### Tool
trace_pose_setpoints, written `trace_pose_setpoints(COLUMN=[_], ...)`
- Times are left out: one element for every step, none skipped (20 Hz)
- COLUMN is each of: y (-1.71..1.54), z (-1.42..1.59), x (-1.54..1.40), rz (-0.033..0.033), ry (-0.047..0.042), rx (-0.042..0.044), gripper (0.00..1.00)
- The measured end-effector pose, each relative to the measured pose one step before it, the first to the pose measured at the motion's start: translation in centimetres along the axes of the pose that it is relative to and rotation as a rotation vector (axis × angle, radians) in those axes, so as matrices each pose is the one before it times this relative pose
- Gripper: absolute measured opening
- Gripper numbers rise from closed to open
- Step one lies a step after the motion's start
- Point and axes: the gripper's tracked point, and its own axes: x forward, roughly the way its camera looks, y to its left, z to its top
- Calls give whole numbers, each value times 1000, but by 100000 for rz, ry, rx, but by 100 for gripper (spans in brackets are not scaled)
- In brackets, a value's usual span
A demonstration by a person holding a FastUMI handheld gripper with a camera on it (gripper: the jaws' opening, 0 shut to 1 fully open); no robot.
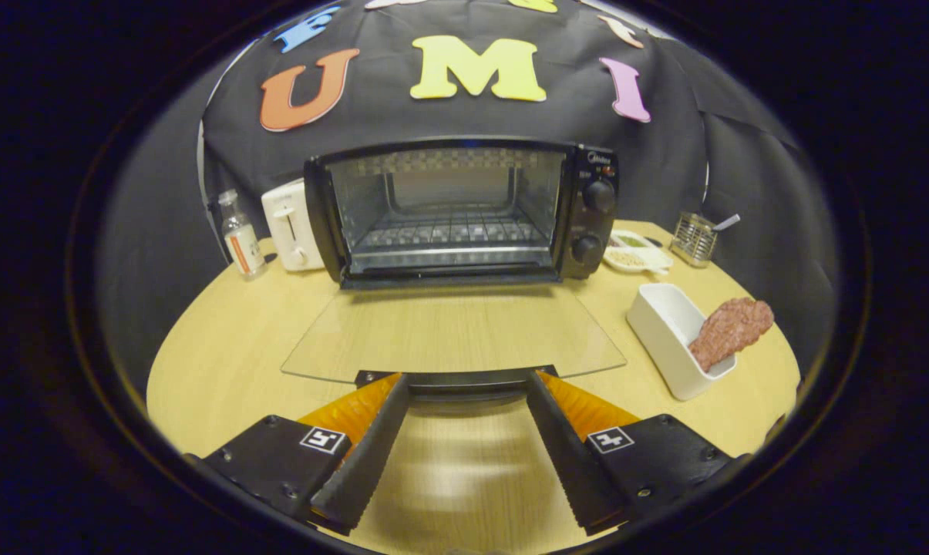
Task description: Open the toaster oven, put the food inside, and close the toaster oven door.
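Gaping wide, the gripper [464, 385] flanks the handle [456, 378] of the toaster oven [587, 208], perhaps not touching; its glass door [449, 331] lies flat; meat [730, 330] rests in a white dish [664, 324].

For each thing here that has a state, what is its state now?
Oven door: fully open, lying flat.
Oven: rack inside bare, no food.
Meat: leaning in the white dish, right of the door.
Gripper: open, fingertips at the door handle, not pressing it.
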Motion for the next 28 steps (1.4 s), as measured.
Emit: trace_pose_setpoints(y=[58,75,128,124,42,-167,-144,-38,-467,-1165,-1531,-1910,-2390,-2637,-2831,-3106,-3224,-3541,-3119,-2296,-1234,-547,32,-90,46,349,378,-119], z=[151,30,-175,-504,244,621,1088,1144,1296,1512,1497,1293,1214,1046,1037,701,188,-317,-782,-939,-1047,-1257,-1346,-1286,-1133,-960,-703,-887], x=[19,161,-70,-35,-100,-379,-352,-625,-710,-677,-575,-546,-641,-606,-497,-121,-85,60,236,462,530,685,400,563,377,619,445,225], rz=[718,228,1326,249,217,145,1213,2019,1291,696,-130,-287,-1096,-1039,-1133,-1177,-1797,-2454,-1826,446,3879,4911,6397,4932,4428,4890,3649,1871], ry=[-1307,-925,347,1427,-483,-1715,-3383,-3146,-2917,-3290,-3007,-2610,-1483,-1290,-1464,-521,758,1890,3341,3592,4533,5968,6499,5362,5718,3688,3885,3476], rx=[911,-529,-1034,-417,-359,-1493,-1726,-1421,-2525,-2394,-1580,-723,-175,486,575,47,248,576,881,2608,4428,5177,4834,4771,4462,5354,4045,2958], gripper=[99,99,99,99,99,99,99,99,99,99,100,100,100,100,100,100,100,100,100,100,100,99,99,97,91,86,77,69])
